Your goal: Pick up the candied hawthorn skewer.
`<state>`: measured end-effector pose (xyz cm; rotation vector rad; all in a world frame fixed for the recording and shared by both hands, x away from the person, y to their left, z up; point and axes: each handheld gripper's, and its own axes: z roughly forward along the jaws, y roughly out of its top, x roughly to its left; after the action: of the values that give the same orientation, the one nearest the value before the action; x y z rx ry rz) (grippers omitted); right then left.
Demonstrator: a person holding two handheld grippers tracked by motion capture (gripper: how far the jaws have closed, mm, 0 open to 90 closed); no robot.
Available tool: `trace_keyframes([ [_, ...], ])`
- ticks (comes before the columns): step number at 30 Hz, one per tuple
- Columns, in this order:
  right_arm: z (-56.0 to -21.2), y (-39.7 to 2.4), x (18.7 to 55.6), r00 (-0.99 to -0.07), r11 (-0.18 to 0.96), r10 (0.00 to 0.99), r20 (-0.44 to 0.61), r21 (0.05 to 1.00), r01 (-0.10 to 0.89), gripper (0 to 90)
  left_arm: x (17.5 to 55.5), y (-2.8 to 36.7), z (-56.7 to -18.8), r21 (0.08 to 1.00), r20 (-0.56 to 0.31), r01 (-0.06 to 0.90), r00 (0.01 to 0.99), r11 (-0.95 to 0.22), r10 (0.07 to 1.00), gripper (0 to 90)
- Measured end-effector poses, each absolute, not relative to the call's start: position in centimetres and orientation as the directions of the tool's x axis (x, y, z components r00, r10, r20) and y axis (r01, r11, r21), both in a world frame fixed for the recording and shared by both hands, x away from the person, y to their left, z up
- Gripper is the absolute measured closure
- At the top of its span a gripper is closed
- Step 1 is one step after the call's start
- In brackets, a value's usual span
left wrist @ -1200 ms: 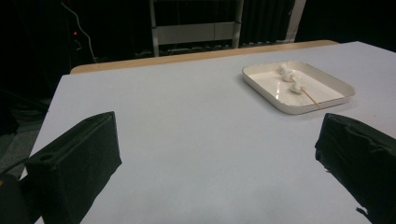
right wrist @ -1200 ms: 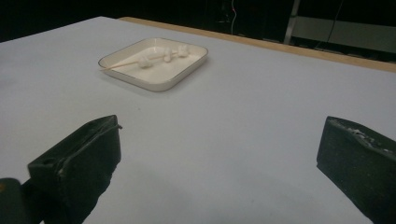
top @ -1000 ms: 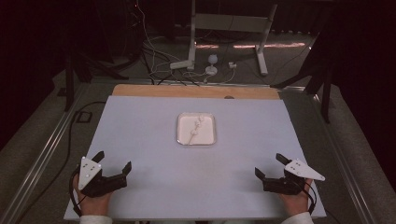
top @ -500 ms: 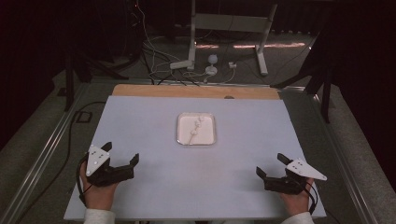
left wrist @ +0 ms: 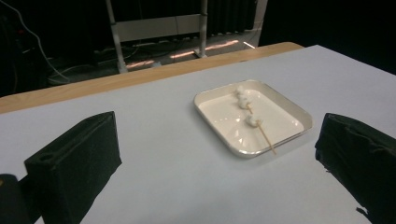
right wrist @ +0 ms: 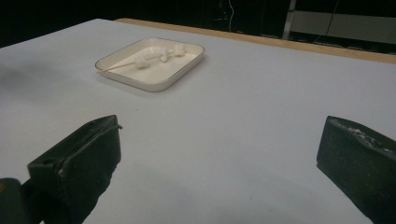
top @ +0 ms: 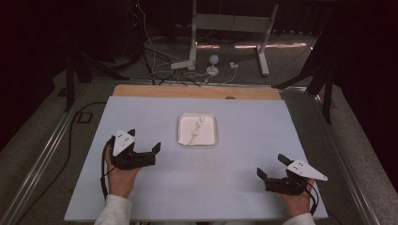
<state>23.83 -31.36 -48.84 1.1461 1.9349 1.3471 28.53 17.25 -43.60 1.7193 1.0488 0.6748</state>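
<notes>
the skewer [left wrist: 254, 125] is lying slantwise in the white tray [left wrist: 299, 115] near the middle of the counter [top: 234, 187], carrying small white lumps, probably marshmallows, with its bare end resting toward the tray's near rim. the left gripper [top: 145, 149] is hovering near the tray's left side, jaws spread wide and empty; the right gripper [top: 272, 168] is sitting well apart at the near right, jaws equally wide. the stick is looking thin and low, so a closing gripper is likely risking a slip off it, a squashed soft lump, or a nudge that is sliding the light tray across the smooth counter.
</notes>
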Motion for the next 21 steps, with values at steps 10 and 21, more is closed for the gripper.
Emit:
trace_keyframes([
  [10,-48.8,-31.4,23.9,-0.511,0.149,0.858,0.055,0.925,0.349,0.0,31.3,14.3,-44.0,0.911,-0.036,0.371,0.506,-0.18,0.862,0.4],
  [21,-48.9,-31.3,23.9,-0.515,0.152,0.855,0.056,0.923,0.353,0.0,33.9,11.8,-45.0,0.887,-0.048,0.417,0.509,-0.198,0.859,0.9],
])
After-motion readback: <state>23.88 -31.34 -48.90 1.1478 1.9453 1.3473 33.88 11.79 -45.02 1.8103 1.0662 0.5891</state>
